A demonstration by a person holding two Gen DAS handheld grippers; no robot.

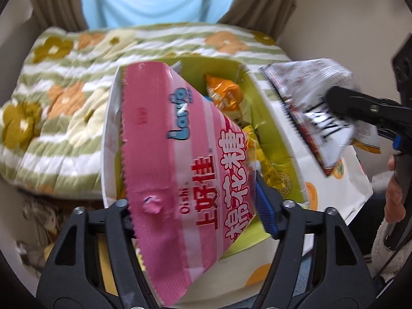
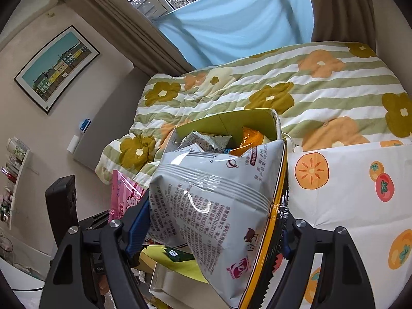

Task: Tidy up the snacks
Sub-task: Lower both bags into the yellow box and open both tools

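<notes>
Pink striped marshmallow bag (image 1: 180, 170) hangs over the green-lined snack box (image 1: 219, 72), grasped by the left claw (image 1: 203, 206); the right claw (image 2: 211, 234) clamps a grey snack bag (image 2: 219, 206). Floral quilted bed (image 2: 309, 85) beyond, blue curtain (image 2: 231, 18) behind.

pink striped marshmallow bag (image 1: 185, 180): I am gripping it in my left jaws, tilted over the box | silver-white snack bag (image 2: 219, 206): I am holding it in my right jaws | green-lined snack box (image 1: 280, 139): sitting open, already holding an orange packet (image 1: 224, 92)
</notes>
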